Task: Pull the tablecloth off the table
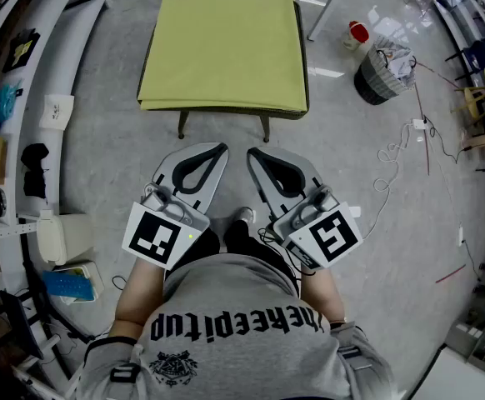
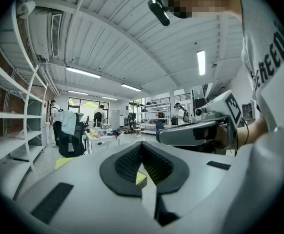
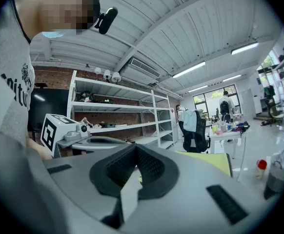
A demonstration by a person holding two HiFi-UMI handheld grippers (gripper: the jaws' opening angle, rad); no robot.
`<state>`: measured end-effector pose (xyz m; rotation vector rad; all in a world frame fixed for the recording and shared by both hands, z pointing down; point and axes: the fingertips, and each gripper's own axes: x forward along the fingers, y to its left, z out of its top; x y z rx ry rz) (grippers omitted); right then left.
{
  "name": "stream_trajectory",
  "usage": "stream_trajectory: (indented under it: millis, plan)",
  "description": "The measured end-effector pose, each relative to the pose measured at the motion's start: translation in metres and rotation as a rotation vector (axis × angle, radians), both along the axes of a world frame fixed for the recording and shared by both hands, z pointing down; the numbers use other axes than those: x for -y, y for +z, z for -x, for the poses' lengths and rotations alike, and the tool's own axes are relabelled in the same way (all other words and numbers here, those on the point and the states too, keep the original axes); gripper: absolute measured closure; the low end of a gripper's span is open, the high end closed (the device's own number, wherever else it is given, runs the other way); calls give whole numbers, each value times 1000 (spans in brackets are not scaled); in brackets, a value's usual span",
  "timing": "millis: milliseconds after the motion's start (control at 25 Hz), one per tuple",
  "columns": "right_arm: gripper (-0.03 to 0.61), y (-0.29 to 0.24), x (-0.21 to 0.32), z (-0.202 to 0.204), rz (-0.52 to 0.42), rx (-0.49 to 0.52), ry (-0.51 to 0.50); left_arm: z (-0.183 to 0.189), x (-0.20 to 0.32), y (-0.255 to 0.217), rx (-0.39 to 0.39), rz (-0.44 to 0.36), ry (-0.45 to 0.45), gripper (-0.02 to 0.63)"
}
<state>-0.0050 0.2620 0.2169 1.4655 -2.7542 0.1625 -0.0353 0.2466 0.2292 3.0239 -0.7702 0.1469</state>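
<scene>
Both closed (empty): left gripper (image 1: 217,149), right gripper (image 1: 253,152).

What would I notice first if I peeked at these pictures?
The bright yellow-green tablecloth jumps out. It is spread flat over a small table straight ahead. Closer in, the left gripper and right gripper sit side by side, both shut and empty, with black-and-white marker cubes at their backs.
</scene>
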Motion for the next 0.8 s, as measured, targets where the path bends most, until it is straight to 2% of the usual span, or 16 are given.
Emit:
stream_trajectory:
  millis: [560, 800]
  plan:
    - [569, 4, -3, 8, -8, -17, 6, 2, -3, -1, -25, -5, 7, 600]
    - [568, 0, -8, -8, -20, 6, -3, -16, -7, -3, -38, 0, 11, 600]
